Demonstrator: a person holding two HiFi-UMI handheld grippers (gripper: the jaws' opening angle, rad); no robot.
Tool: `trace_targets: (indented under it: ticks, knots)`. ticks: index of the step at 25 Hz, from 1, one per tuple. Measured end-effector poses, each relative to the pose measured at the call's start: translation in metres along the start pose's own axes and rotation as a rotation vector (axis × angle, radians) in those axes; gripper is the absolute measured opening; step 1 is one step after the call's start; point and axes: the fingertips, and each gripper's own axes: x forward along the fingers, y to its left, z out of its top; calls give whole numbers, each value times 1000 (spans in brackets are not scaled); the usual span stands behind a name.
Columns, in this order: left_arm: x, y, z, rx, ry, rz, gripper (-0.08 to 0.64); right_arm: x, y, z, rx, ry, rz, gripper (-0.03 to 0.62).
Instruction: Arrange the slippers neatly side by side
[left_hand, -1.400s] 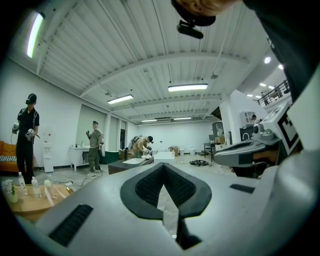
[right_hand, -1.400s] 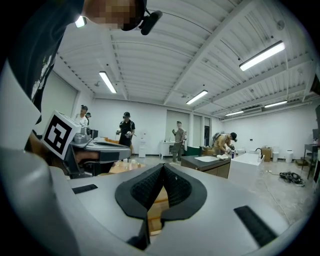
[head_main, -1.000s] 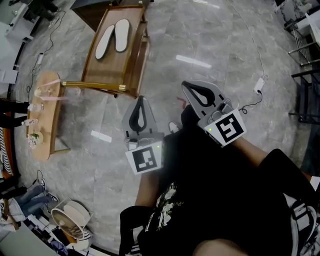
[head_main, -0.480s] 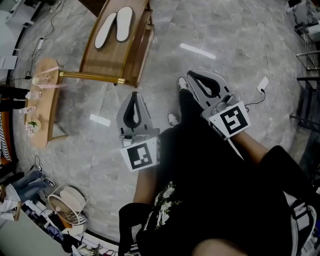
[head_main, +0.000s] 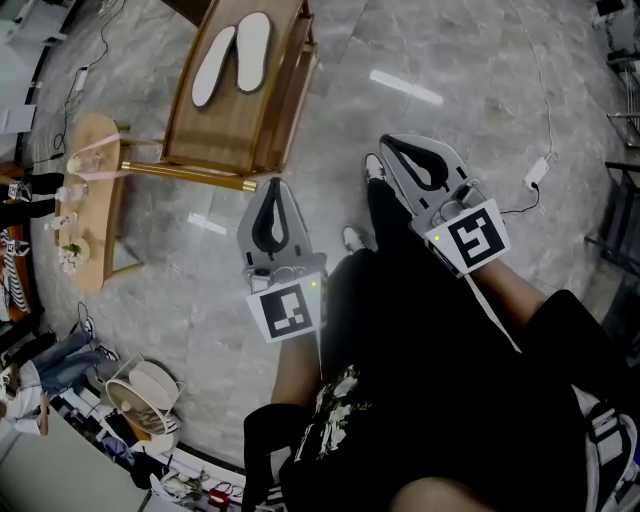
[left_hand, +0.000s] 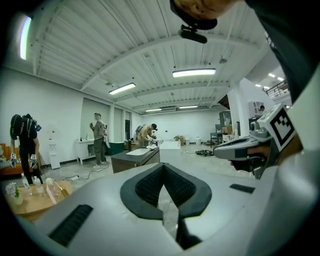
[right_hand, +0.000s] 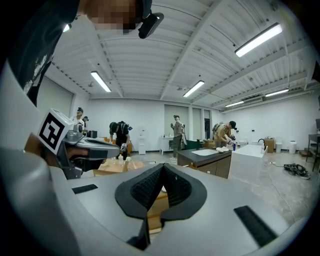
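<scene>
Slippers (head_main: 250, 50) lie side by side on the wooden counter (head_main: 215, 130) in the head view alone; the gripper views show the left claw (left_hand: 163, 167) and right claw (right_hand: 162, 166) closed, empty.

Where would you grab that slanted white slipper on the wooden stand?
Probably by the near end of the slanted slipper, coming down from the person's side: it lies flat, and that end splays clear of the other slipper.

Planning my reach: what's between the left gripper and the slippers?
Head view: only the wooden rack's bare board and its front rail lie between the left gripper and the slippers.
</scene>
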Motion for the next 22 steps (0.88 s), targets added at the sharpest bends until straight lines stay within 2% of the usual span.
trace_targets:
  ticks: [4,12,22]
  knots:
    - [27,8,2,-6,24,19,-2,26,-19,-5,4,14,38,-2]
    - [75,23,25,13,14,76,-2,81,-51,26,-7,-42,113,-2]
    - [113,17,44,15,-6,154,-2,104,-93,37,-40,-77,170,-2]
